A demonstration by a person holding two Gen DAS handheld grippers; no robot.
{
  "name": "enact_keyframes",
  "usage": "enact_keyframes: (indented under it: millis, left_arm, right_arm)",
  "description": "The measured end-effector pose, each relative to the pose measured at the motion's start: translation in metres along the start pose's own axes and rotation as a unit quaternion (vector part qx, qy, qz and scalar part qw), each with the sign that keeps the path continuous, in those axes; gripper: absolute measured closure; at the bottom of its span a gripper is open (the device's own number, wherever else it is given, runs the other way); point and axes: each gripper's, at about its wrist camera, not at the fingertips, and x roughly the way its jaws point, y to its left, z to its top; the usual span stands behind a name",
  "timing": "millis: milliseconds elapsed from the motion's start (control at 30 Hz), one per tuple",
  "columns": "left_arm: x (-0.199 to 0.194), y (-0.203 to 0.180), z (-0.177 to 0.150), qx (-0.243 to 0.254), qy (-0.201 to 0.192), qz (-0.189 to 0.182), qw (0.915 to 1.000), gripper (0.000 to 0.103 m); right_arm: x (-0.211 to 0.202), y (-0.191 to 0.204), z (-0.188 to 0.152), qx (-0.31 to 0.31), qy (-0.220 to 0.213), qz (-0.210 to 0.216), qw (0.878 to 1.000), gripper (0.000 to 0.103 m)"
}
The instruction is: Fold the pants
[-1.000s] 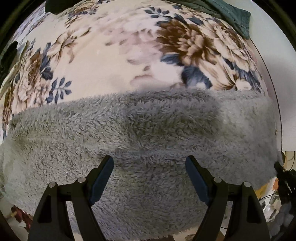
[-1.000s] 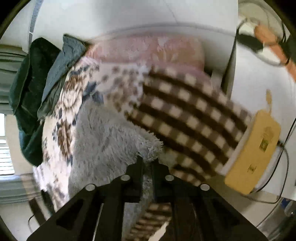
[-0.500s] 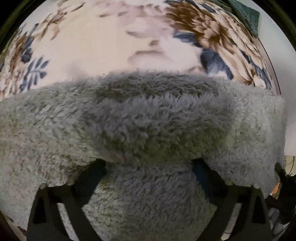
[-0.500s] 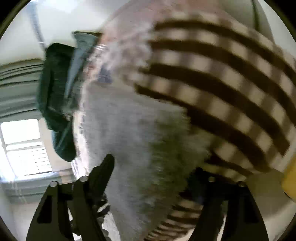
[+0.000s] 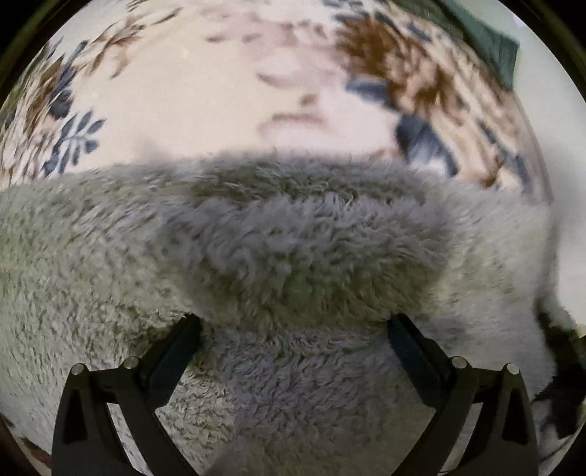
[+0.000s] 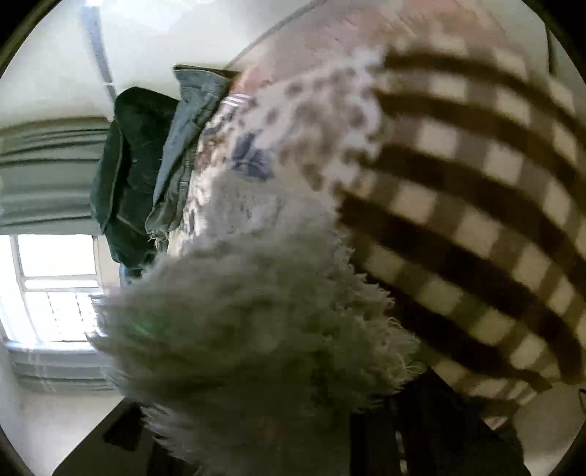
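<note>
Grey fluffy pants point(image 5: 300, 256) lie across a floral bedspread point(image 5: 205, 95). My left gripper point(image 5: 293, 329) is open, its two black fingers point(image 5: 172, 351) wide apart with a raised fold of the fleece bulging between and over their tips. In the right wrist view the same grey fleece point(image 6: 249, 329) fills the lower middle, very close to the lens and blurred. It hides my right gripper's fingers, so I cannot tell whether they are open or shut.
A brown and cream checked blanket point(image 6: 476, 227) lies at the right. Dark green and denim garments point(image 6: 154, 168) are heaped at the bed's far side, also seen in the left wrist view point(image 5: 487, 33). A window point(image 6: 55, 285) is at the left.
The right gripper opened from shut on the fleece edge, then pushed in until the fleece covered its fingers. The left gripper moved forward into the pants, and a fold rose over its fingertips.
</note>
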Motion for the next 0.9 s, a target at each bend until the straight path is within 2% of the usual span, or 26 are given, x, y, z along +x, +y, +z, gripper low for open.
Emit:
enact_keyframes:
  millis: [133, 300, 367, 433, 567, 733, 833, 900]
  left_arm:
    - [-0.027, 0.018, -0.006, -0.033, -0.021, -0.009, 0.9992, 0.000]
    - [-0.075, 0.063, -0.019, -0.088, -0.056, -0.025, 0.9943, 0.000]
    - [-0.095, 0.079, -0.023, -0.108, -0.067, -0.028, 0.9915, 0.000]
    - [-0.116, 0.112, -0.032, -0.132, -0.079, -0.030, 0.9876, 0.000]
    - [-0.154, 0.187, -0.049, -0.175, -0.096, -0.025, 0.9795, 0.000]
    - [-0.185, 0.284, -0.087, -0.232, -0.117, -0.001, 0.9655, 0.000]
    - [-0.193, 0.338, -0.113, -0.252, -0.118, 0.018, 0.9602, 0.000]
    - [-0.193, 0.368, -0.126, -0.268, -0.112, 0.029, 0.9564, 0.000]
  right_arm:
    - [-0.021, 0.036, -0.012, -0.043, -0.011, -0.012, 0.999, 0.084]
    - [-0.031, 0.125, -0.048, -0.142, -0.012, -0.012, 0.990, 0.084]
    - [-0.031, 0.158, -0.073, -0.182, -0.004, -0.005, 0.983, 0.084]
    - [-0.022, 0.191, -0.106, -0.222, 0.009, 0.002, 0.975, 0.084]
    - [0.014, 0.237, -0.197, -0.282, 0.059, 0.021, 0.957, 0.084]
    - [0.090, 0.248, -0.326, -0.345, 0.137, 0.002, 0.928, 0.084]
    - [0.138, 0.243, -0.403, -0.403, 0.179, -0.039, 0.897, 0.084]
    - [0.171, 0.234, -0.451, -0.443, 0.221, -0.091, 0.864, 0.079]
